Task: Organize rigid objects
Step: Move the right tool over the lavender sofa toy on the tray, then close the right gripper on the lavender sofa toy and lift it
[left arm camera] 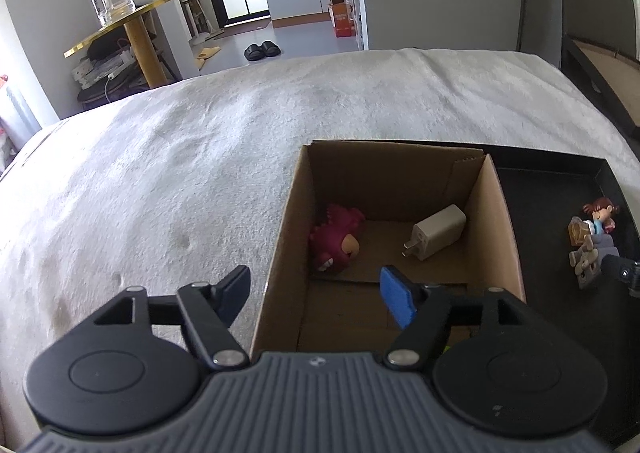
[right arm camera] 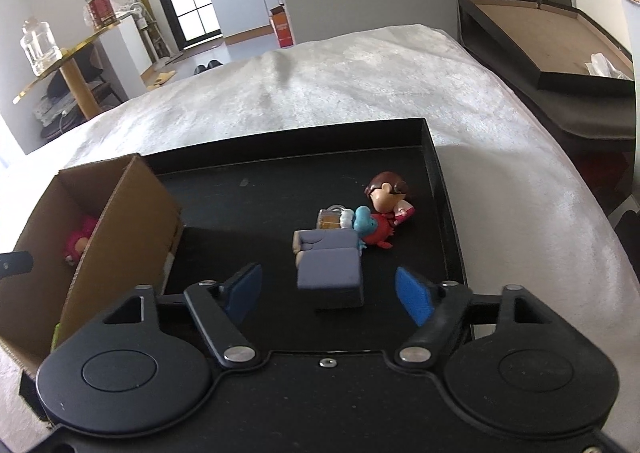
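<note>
The small rigid toys and a charger lay split between two containers on a bed covered with a pale fuzzy blanket (left arm camera: 180, 157). In the left wrist view, an open brown cardboard box (left arm camera: 496, 213) held a dark pink plush-looking monster toy (left arm camera: 338, 243) against its left wall and a white wall charger plug (left arm camera: 436, 233) lying on the box floor towards its right wall, the two well apart. The left gripper (left arm camera: 316, 293) hung over the box's near left corner with its blue-padded jaws spread wide and nothing between them, one finger outside the box wall and the other over the inside. Right of the box, in a shallow black tray (left arm camera: 560, 193), lay a small cluster of figurines (left arm camera: 592, 237). In the right wrist view, the same black tray (right arm camera: 432, 157) touched the cardboard box (right arm camera: 132, 225) on its left. A brown-haired doll figurine in red (right arm camera: 386, 205) lay on its side, touching a blue heart-shaped piece (right arm camera: 365, 223) and a small tan block (right arm camera: 330, 219), with a grey-purple toy sofa (right arm camera: 330, 263) just in front. The right gripper (right arm camera: 328, 291) hovered over the tray with its jaws open wide, the sofa's near edge between the fingertips, the pads not pressing it.
</note>
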Available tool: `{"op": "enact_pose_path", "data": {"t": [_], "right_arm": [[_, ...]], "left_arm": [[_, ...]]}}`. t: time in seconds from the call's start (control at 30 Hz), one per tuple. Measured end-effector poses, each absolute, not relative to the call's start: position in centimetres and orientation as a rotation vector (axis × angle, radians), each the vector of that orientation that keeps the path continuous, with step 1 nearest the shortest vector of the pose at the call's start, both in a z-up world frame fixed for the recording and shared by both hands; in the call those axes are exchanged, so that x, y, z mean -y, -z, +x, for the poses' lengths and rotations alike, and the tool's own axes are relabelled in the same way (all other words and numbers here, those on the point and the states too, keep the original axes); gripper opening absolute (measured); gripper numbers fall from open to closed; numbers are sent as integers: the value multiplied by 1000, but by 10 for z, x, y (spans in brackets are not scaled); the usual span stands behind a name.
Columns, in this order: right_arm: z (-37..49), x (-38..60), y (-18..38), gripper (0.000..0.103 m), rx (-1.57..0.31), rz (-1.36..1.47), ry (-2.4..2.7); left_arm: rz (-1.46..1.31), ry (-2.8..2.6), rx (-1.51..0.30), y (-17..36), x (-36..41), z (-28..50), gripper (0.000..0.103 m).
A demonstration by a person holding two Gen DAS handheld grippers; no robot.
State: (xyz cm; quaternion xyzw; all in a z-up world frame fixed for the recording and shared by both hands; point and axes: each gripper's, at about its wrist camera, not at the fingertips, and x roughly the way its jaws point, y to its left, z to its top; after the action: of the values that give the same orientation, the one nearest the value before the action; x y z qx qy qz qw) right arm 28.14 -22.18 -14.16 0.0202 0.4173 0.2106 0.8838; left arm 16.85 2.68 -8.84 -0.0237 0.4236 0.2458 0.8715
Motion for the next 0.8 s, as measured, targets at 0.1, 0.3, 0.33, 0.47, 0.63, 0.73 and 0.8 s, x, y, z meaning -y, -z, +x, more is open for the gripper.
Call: {"op": "enact_pose_path", "data": {"t": [0.1, 0.3, 0.33, 0.47, 0.63, 0.73, 0.8], "right_arm": [[287, 218, 148, 80, -876, 33, -428], [293, 213, 157, 84, -884, 21, -415], [294, 212, 158, 84, -886, 21, -413], [295, 212, 161, 88, -892, 22, -405], [297, 212, 163, 89, -886, 22, -398], [297, 208, 163, 62, -875, -15, -409], [298, 208, 163, 41, -897, -10, -441]], "left_arm": [[-38, -516, -895, 91, -24, 171, 74], [-6, -521, -919, 96, -20, 176, 76], [-2, -524, -920, 97, -19, 177, 76], [12, -535, -928, 99, -17, 180, 78], [26, -535, -939, 101, -13, 183, 79], [35, -534, -940, 100, -11, 183, 79], [35, -533, -940, 99, -11, 182, 79]]}}
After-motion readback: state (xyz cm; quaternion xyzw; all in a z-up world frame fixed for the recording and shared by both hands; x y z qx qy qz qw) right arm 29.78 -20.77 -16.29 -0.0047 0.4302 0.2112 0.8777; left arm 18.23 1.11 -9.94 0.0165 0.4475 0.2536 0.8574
